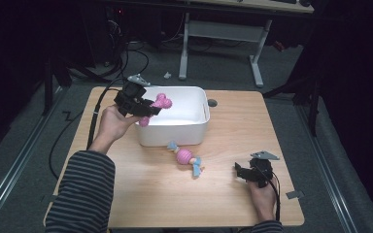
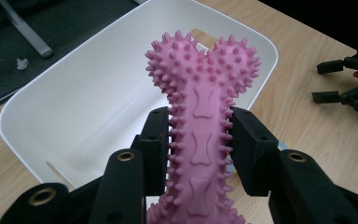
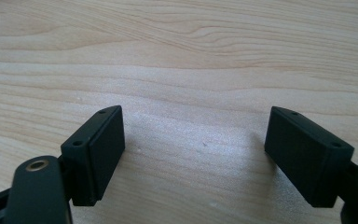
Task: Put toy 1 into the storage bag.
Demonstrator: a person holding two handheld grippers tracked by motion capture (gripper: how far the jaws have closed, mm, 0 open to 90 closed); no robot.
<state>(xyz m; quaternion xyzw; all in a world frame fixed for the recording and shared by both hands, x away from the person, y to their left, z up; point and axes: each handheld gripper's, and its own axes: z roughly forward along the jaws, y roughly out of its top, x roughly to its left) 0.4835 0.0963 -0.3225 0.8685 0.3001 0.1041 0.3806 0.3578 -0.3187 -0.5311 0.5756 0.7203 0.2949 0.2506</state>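
Two grippers are working above a light wooden table point(image 1: 141, 194). From high, the left gripper point(image 1: 148, 108) is clamping a pink spiky rubber bone point(image 1: 158, 106) over the white plastic tub point(image 1: 194, 133); grey carpet is surrounding the table. In the left gripper view, pads are pinching the bone's shaft point(image 2: 200, 140). In the right gripper view, the right gripper point(image 3: 193, 154) is gaping empty, hovering over woodgrain.

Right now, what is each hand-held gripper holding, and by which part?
Left hand-held gripper grips the pink bone toy by its shaft. Right hand-held gripper holds nothing.
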